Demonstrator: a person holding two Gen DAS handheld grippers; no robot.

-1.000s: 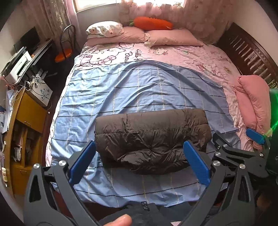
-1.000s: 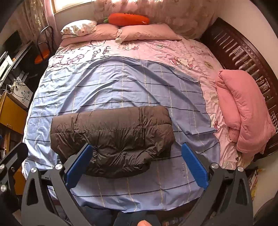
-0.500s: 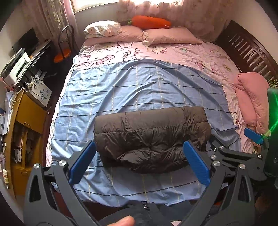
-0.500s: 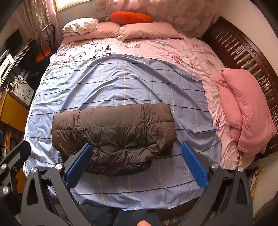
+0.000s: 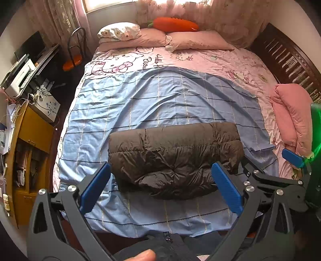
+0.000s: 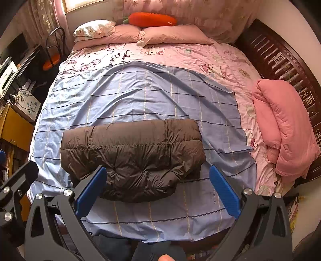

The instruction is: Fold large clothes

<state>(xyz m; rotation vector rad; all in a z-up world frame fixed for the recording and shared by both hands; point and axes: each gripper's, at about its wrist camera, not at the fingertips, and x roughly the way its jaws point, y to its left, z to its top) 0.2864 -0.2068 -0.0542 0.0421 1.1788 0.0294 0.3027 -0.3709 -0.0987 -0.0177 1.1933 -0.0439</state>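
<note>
One dark brown quilted puffer jacket (image 5: 174,160), folded into a thick rectangular bundle, lying on a light blue striped sheet (image 5: 160,104) near the foot of the bed. Left gripper (image 5: 160,186) and right gripper (image 6: 156,190), both black-framed with blue pads, jaws spread wide and empty, held above the bed's near edge, clear of the jacket. Surrounding: pink cartoon-print bedcover (image 6: 180,56), rolled pink quilt (image 6: 280,124) at the right side, orange carrot-shaped cushion (image 6: 152,19) on the pillows.

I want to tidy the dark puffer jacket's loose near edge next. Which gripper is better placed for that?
Probably the left gripper: the brown jacket sits centred between its open fingers. From the right gripper the jacket lies off toward its left finger. Both are empty.
</note>
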